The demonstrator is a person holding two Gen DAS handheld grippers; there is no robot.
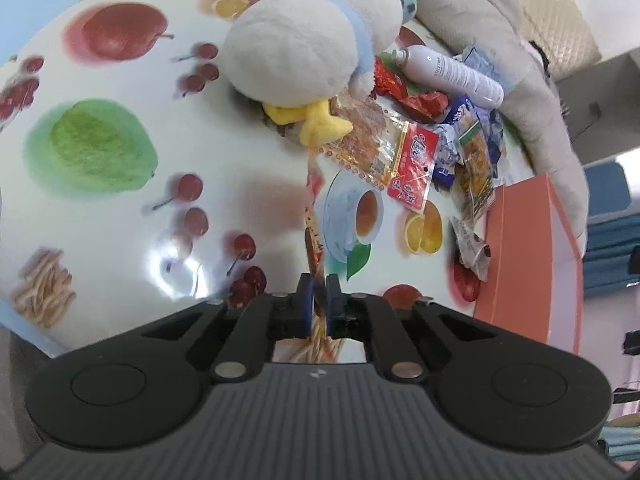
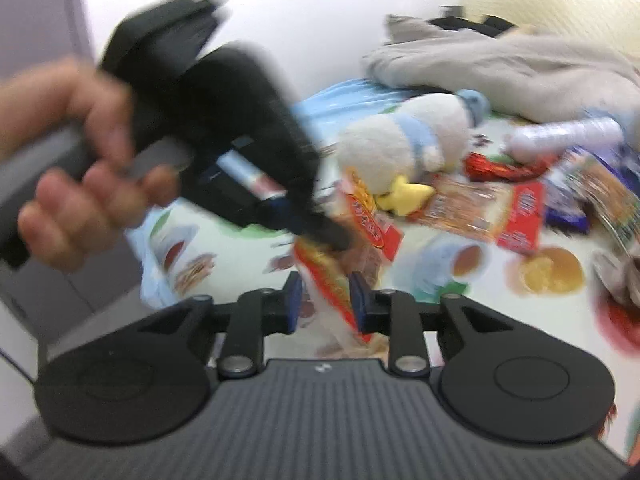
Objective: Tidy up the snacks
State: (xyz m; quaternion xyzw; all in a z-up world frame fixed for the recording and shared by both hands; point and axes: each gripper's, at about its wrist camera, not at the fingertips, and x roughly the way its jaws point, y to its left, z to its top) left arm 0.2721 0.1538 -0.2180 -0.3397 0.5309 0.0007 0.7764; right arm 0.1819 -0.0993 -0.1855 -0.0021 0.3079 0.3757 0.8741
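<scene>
The left gripper (image 1: pixel 319 294) has its jaws closed tight on the thin edge of a long snack packet (image 1: pixel 313 216), which sticks up from the jaws, edge on to the left wrist camera. In the right wrist view the same snack packet (image 2: pixel 340 276) runs between both tools: the left gripper (image 2: pixel 340 240), held by a hand (image 2: pixel 80 184), pinches its far end, and the near end sits in the right gripper (image 2: pixel 325 300). The right jaws stand a little apart with the packet between them; the picture is too blurry to tell if the pads press on it. The desk (image 1: pixel 120 208) has a shiny cloth with pictures of fruit and cups. A soft toy duck (image 1: pixel 304 40) lies on it, and a flat packet with a red label (image 1: pixel 384 148) lies just beside its yellow feet. More wrapped snacks (image 1: pixel 472 148) are piled next to that. A white bottle (image 1: pixel 452 70) lies on its side behind them. An orange box (image 1: pixel 528 260) sits at the right edge of the desk. A grey cloth (image 1: pixel 500 20) is heaped behind the pile.
</scene>
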